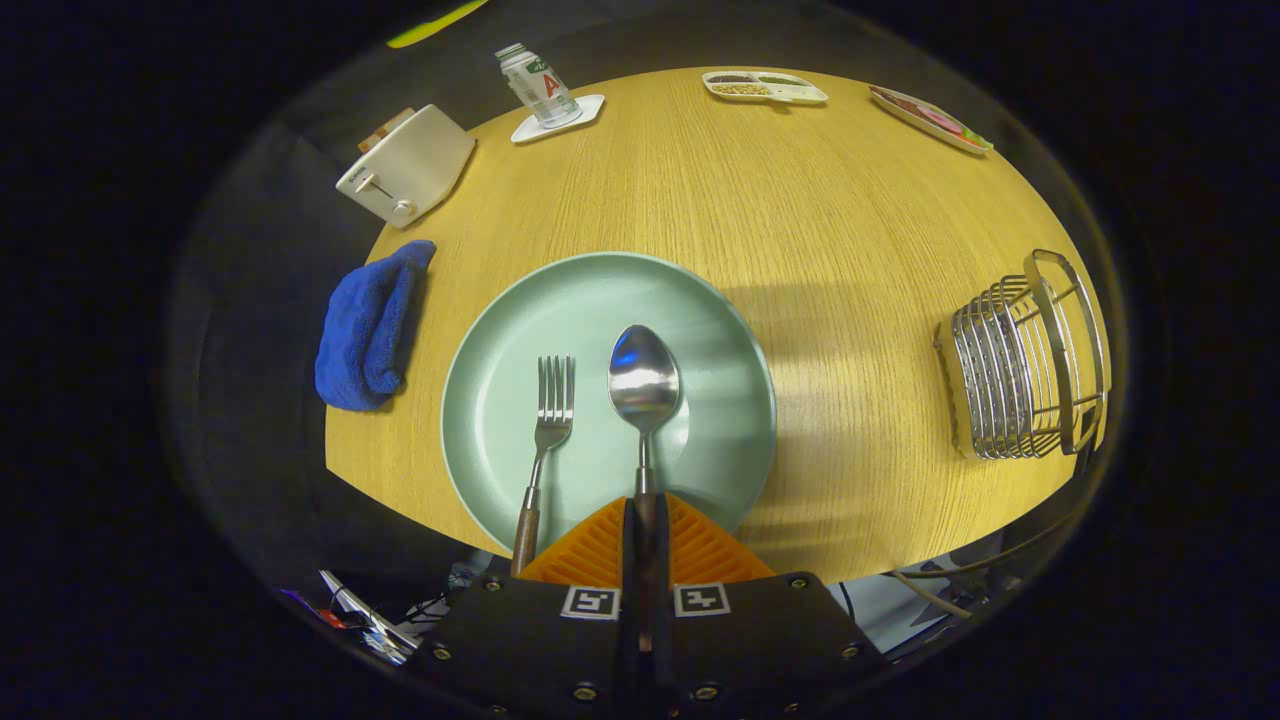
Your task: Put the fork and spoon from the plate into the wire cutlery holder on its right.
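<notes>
Orange fingers [646,540] pinched tight on the spoon [645,385] handle, bowl lying on the green plate [500,400]; fork [548,420] just beside it, wire cutlery holder [1020,370] well off right on the tabletop [800,200]

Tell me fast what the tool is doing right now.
Tool: shut on the spoon handle, spoon bowl over the plate; fork lies beside it, untouched.

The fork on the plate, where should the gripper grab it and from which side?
Grip the fork by its brown wooden handle, coming from the near rim of the plate; the handle overhangs that rim beside the fingers. The gripper is shut on the spoon handle, so place that first.
</notes>
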Demonstrator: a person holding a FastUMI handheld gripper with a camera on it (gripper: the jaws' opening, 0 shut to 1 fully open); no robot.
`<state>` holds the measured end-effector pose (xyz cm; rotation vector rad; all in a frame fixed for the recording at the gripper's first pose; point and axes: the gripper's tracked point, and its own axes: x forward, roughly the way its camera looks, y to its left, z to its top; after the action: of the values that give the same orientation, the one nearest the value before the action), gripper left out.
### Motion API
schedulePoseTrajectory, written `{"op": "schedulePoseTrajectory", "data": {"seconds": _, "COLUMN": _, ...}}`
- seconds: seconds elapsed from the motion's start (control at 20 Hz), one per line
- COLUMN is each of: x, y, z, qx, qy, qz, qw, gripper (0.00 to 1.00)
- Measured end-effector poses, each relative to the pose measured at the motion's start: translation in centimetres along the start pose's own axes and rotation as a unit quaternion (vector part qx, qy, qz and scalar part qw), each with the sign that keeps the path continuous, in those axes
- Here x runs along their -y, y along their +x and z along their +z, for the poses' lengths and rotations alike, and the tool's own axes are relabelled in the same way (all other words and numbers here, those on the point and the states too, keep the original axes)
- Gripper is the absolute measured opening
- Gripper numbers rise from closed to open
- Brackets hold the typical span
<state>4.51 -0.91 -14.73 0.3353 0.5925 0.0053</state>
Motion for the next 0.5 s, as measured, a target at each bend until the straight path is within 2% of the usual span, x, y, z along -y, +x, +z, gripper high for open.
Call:
{"op": "schedulePoseTrajectory", "data": {"seconds": 0.25, "x": 0.7, "y": -1.4, "z": 1.3, "qx": 0.032, "qy": -0.001, "qz": 0.005, "qw": 0.999, "gripper": 0.06}}
{"op": "schedulePoseTrajectory", "data": {"seconds": 0.5, "x": 2.1, "y": -4.2, "z": 2.9, "qx": 0.078, "qy": 0.03, "qz": 0.016, "qw": 0.996, "gripper": 0.05}}
